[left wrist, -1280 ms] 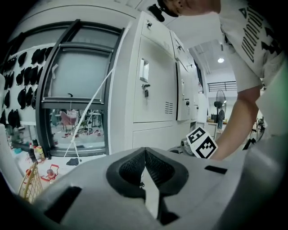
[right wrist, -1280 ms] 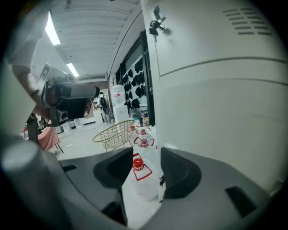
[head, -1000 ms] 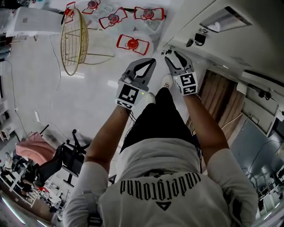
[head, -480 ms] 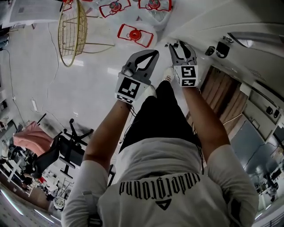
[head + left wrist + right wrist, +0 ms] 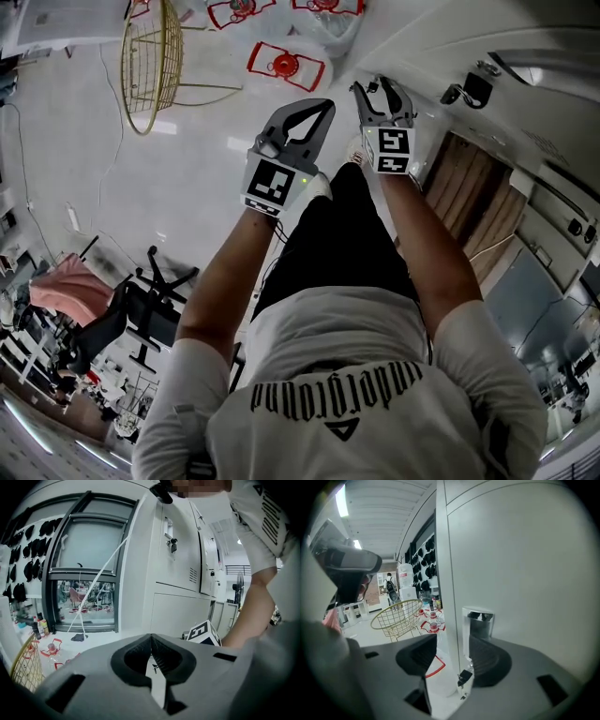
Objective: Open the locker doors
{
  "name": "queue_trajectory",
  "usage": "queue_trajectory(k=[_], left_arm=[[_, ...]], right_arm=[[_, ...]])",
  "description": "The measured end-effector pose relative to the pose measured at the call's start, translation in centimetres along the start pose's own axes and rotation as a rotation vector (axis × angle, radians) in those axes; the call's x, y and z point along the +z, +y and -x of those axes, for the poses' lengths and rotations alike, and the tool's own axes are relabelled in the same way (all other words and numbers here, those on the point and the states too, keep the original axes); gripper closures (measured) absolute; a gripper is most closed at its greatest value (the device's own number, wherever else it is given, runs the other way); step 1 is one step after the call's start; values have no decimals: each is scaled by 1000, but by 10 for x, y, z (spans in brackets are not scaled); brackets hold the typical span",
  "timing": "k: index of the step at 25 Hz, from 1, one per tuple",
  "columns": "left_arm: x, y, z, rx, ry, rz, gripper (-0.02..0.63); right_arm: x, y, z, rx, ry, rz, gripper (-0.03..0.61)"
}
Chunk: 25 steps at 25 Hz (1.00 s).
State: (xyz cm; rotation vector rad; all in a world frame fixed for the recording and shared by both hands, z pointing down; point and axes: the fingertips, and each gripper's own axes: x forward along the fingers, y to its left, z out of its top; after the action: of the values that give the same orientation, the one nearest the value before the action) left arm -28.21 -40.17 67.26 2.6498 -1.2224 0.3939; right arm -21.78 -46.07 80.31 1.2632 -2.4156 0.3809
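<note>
The grey left claw (image 5: 325, 103) and grey right claw (image 5: 375, 84) carry black-and-white patterned marker cubes (image 5: 272, 185), the locker door (image 5: 525, 550) at the right claw is white, and the wire basket (image 5: 150, 66) beyond the left claw is gold.

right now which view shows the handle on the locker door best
The right gripper view: the recessed handle sits close, near the middle, on the locker door. The head and left gripper views don't show it clearly.

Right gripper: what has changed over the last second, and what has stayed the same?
The right gripper has just been opening its jaws. They now stand wide with the locker door's edge between them, beside the recessed handle, pads not pressing. The left gripper stays shut and empty, and the door remains closed.
</note>
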Motion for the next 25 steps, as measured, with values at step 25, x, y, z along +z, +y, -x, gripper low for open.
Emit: queue_trajectory(k=[25], left_arm=[[-18,-76,80,-104,-15,-61,606]], right_arm=[[-58,42,113,-243,21,-148,460]])
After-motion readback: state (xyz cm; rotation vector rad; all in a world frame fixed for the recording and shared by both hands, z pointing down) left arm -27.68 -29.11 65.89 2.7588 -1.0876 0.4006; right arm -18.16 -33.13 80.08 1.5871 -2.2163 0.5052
